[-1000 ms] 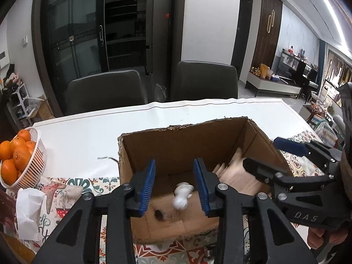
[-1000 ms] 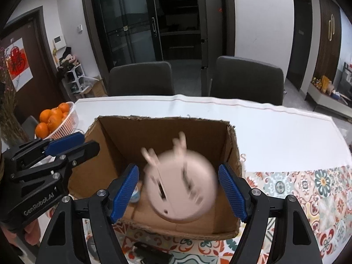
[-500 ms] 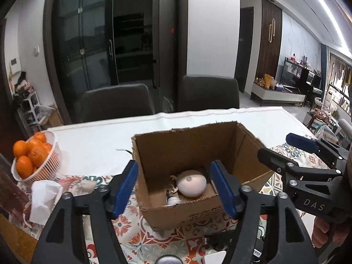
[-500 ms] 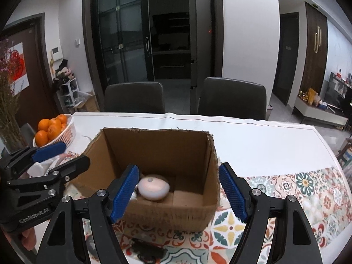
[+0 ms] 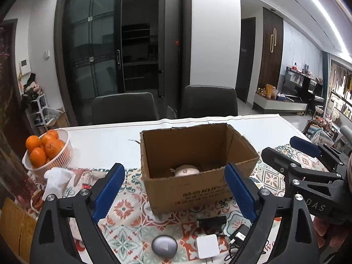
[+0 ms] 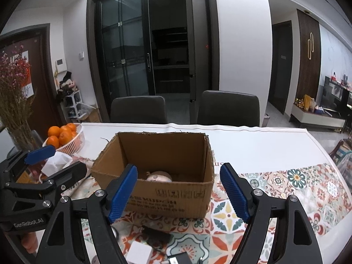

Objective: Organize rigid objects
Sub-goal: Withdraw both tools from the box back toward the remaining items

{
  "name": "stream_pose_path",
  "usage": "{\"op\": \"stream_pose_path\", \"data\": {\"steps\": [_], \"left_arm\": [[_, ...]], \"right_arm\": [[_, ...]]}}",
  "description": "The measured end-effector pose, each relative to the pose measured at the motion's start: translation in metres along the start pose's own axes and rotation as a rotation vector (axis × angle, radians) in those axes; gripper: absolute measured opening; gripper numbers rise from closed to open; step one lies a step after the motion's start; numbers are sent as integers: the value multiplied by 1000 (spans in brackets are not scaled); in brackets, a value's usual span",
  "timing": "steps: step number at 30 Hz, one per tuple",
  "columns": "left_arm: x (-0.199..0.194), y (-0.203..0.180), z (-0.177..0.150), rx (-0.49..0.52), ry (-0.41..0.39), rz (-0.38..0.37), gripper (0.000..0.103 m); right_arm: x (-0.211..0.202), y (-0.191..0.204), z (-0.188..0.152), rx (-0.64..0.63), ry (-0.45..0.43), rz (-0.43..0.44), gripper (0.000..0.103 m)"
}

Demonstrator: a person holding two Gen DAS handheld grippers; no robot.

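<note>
An open cardboard box point(image 5: 198, 189) point(image 6: 167, 200) stands on the patterned cloth. A pink round toy point(image 5: 187, 171) point(image 6: 159, 177) lies inside it. Both grippers hover before the box, clear of it. My left gripper point(image 5: 173, 168) holds nothing and its jaws are opening wide. My right gripper point(image 6: 178, 166) is open with nothing between its pads, its jaws opening slightly. Each shows in the other's view: the right gripper point(image 5: 292, 151), the left gripper point(image 6: 57, 162). Near me lie a grey oval case point(image 5: 164, 246), a white charger point(image 5: 208, 246) point(image 6: 138, 250) and a black adapter point(image 5: 212, 221) point(image 6: 156, 234).
A white basket of oranges point(image 5: 47, 151) and a crumpled tissue point(image 5: 57, 178) sit at the left. A vase of dried flowers point(image 6: 15, 114) stands at the far left. Two dark chairs point(image 5: 125, 107) are behind the white table point(image 5: 105, 145). A black plug with cable point(image 5: 239, 234) lies near the white charger.
The pink toy dropped from between my right pads into the box. Both grippers drew back and up from the box, and the left jaws spread much wider.
</note>
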State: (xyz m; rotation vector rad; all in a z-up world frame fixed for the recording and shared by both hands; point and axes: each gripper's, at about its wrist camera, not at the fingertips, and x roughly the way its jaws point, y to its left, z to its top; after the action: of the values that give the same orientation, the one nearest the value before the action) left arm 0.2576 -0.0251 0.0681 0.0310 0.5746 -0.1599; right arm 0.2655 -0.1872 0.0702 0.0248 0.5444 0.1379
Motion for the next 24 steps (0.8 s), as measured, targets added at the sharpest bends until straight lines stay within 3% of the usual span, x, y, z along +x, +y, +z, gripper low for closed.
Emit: {"op": "stream_pose_path", "data": {"steps": [4,24], "left_arm": [[-10,-2,-12,3,14,38,94],[-50,0,-81,-10,44,93,94]], "right_arm": [[-11,2,-10,2,-4,-11,78],[-40,12,-67,-3,30,-12,78]]}}
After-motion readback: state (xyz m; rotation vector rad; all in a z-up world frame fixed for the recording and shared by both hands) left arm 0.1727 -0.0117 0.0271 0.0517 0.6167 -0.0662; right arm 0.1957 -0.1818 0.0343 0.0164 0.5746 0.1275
